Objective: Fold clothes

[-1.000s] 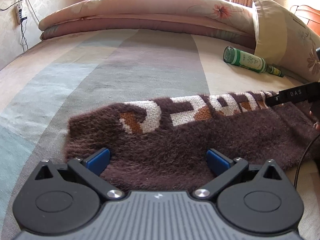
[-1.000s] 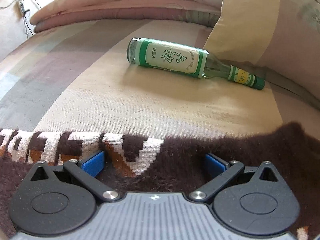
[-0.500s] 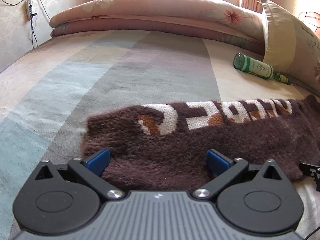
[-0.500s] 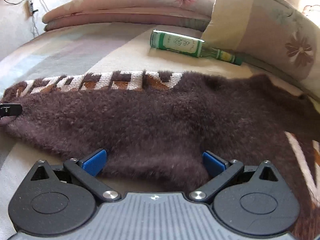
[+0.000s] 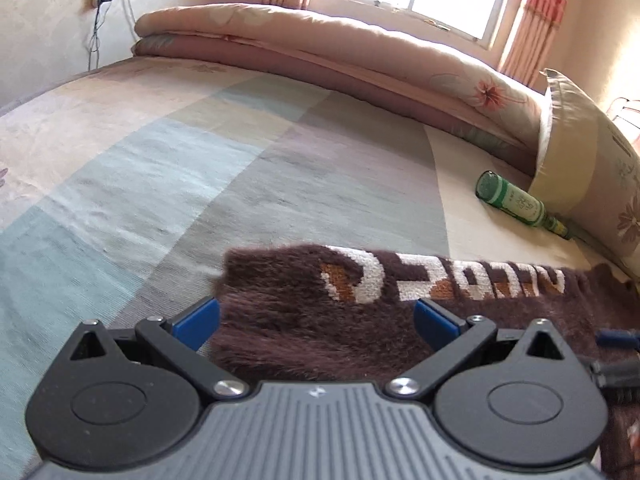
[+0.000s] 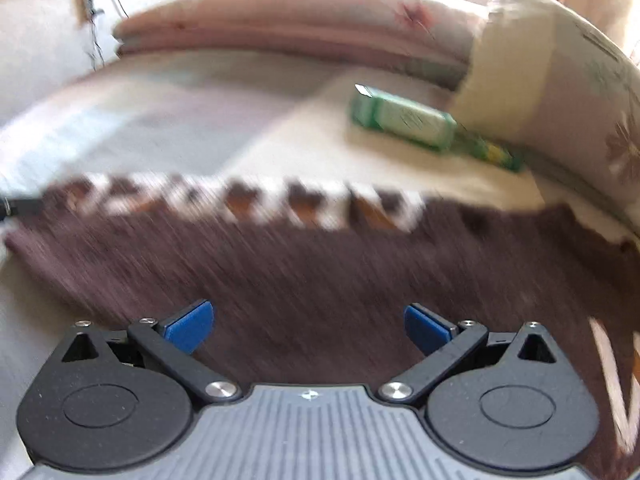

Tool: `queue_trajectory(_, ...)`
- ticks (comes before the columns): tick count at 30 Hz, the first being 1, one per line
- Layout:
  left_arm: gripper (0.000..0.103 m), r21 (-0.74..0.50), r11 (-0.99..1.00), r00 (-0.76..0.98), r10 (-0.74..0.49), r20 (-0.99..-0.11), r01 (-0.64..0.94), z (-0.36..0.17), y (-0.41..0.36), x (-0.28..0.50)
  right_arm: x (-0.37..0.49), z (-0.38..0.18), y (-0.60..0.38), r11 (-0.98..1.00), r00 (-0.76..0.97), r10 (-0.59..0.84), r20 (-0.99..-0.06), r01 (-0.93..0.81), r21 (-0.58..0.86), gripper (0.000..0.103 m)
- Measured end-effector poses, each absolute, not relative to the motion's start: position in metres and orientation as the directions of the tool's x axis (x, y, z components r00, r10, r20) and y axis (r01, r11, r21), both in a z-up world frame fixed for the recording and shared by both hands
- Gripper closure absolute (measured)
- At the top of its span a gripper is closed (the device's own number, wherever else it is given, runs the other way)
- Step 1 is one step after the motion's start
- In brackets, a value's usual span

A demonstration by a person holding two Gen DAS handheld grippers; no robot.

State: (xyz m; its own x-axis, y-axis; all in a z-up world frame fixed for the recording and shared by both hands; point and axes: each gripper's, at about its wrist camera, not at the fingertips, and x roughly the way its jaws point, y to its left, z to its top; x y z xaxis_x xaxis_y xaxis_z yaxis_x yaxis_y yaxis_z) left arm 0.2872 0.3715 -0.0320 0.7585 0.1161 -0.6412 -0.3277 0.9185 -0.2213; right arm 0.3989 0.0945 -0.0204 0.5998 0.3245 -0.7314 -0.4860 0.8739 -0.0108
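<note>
Item: brown fuzzy sweater [image 5: 320, 332], laid flat across the striped bedsheet [image 5: 160, 184], apparently folded into a long band; further folds judged outstanding. Left gripper [image 5: 316, 320] and right gripper [image 6: 308, 326]: both spread wide over the fabric, holding nothing. Woven white-and-orange lettering [image 5: 440, 284] ran along the far edge, unreadable. Green glass bottle [image 5: 516, 204] beside pillow [image 5: 592, 168]; label print illegible.
</note>
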Motion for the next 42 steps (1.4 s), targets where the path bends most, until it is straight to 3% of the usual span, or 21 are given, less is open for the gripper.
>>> queue_trajectory(3,0.001,-0.3,0.907,0.782,0.048,-0.621,-0.294,-0.028,0.378,0.281,0.408,-0.018,0.127,0.847,0.576,0.373,-0.728,-0.532,0.014,0.0)
queue_trajectory(5,0.001,-0.36,0.889,0.802,0.013,-0.597,-0.282,-0.025,0.383,0.276,0.413,-0.027,0.156,0.832,0.59,0.353,-0.727,-0.553,-0.045,0.0)
queue_trajectory(13,0.001,-0.393,0.852,0.818,0.068,-0.572,-0.345,-0.017,0.4,0.263,0.42,-0.049,0.226,0.88,0.65,0.285,-0.705,-0.469,-0.076,0.0)
queue_trajectory(18,0.001,-0.407,0.828,0.795,0.074,-0.602,-0.386,-0.024,0.408,0.265,0.383,-0.045,0.238,0.758,0.563,0.45,-0.693,-0.652,-0.037,0.0)
queue_trajectory(20,0.001,-0.409,0.829,0.797,0.071,-0.6,-0.382,-0.025,0.406,0.267,0.378,-0.038,0.227,0.719,0.524,0.489,-0.698,-0.695,-0.019,0.0)
queue_trajectory(25,0.001,-0.433,0.836,0.814,0.028,-0.58,-0.337,-0.028,0.396,0.278,0.364,-0.009,0.166,0.733,0.562,0.434,-0.705,-0.674,-0.086,0.0)
queue_trajectory(33,0.001,-0.46,0.876,0.792,-0.175,-0.585,-0.147,-0.052,0.342,0.334,0.333,-0.006,0.023,0.879,0.588,0.283,-0.758,-0.476,-0.041,0.0)
queue_trajectory(38,0.001,-0.378,0.903,0.755,-0.101,-0.648,-0.204,-0.057,0.339,0.337,0.313,-0.01,-0.038,0.931,0.595,0.236,-0.768,-0.365,0.003,0.0)
queue_trajectory(42,0.001,-0.332,0.822,0.716,0.126,-0.686,-0.463,-0.052,0.372,0.32,0.306,-0.018,-0.055,0.942,0.591,0.239,-0.77,-0.332,0.038,0.0)
